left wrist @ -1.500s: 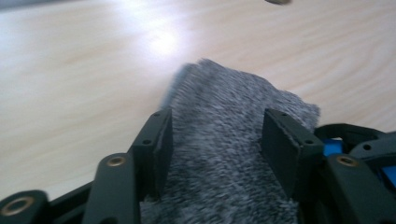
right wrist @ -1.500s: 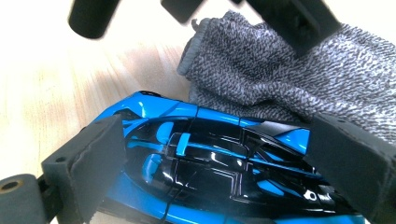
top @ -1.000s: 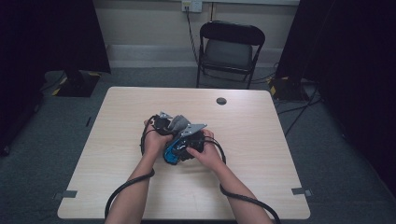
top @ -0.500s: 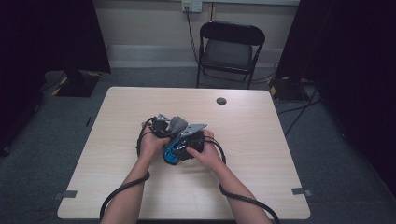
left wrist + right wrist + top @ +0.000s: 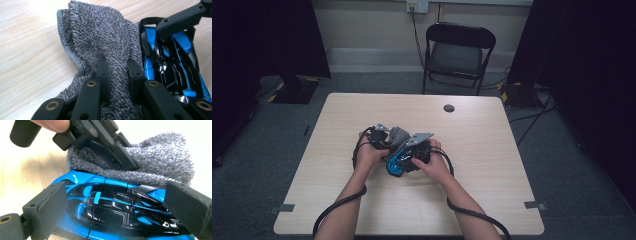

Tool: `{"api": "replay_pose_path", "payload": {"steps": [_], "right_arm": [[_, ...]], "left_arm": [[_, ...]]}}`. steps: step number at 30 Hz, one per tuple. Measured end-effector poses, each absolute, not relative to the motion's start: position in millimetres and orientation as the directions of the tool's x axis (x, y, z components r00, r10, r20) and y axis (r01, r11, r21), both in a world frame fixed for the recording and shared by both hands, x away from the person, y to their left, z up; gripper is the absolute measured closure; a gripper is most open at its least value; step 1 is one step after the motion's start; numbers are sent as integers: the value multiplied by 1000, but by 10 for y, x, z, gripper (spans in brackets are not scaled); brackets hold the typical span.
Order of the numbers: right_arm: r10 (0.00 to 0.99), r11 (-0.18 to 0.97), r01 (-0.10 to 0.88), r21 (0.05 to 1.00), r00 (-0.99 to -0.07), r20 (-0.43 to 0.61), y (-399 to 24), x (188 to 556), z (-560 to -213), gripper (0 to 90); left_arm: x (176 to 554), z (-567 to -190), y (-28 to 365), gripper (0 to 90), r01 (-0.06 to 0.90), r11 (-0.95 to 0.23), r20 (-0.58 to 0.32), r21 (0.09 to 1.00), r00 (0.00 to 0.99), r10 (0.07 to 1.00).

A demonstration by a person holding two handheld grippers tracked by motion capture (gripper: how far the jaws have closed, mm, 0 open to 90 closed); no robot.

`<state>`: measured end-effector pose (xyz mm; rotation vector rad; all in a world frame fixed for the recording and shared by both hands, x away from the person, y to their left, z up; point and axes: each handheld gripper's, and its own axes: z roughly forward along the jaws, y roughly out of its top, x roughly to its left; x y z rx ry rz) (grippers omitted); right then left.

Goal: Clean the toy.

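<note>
While the left tool (image 5: 117,75) pinches the grey cloth (image 5: 105,37) — the right tool (image 5: 112,207) clamps the blue toy car (image 5: 112,205).

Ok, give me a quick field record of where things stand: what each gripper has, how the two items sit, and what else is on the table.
left gripper: shut on the grey cloth
right gripper: jaws on either side of the blue and black toy car, holding it
cloth versus car: cloth pressed against the car's side
location: middle of the wooden table
other items: small dark round thing near the table's far edge
behind the table: black folding chair
</note>
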<state>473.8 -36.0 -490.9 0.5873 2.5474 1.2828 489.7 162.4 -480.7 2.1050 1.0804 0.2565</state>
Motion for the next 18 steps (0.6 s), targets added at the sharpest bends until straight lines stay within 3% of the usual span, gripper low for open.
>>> {"api": "replay_pose_path", "payload": {"steps": [18], "right_arm": [[448, 534, 248, 809, -894, -21, -351, 4725, -4913, 44]], "left_arm": [[4672, -4805, 1839, 756, 623, -366, -157, 691, 624, 765]]}}
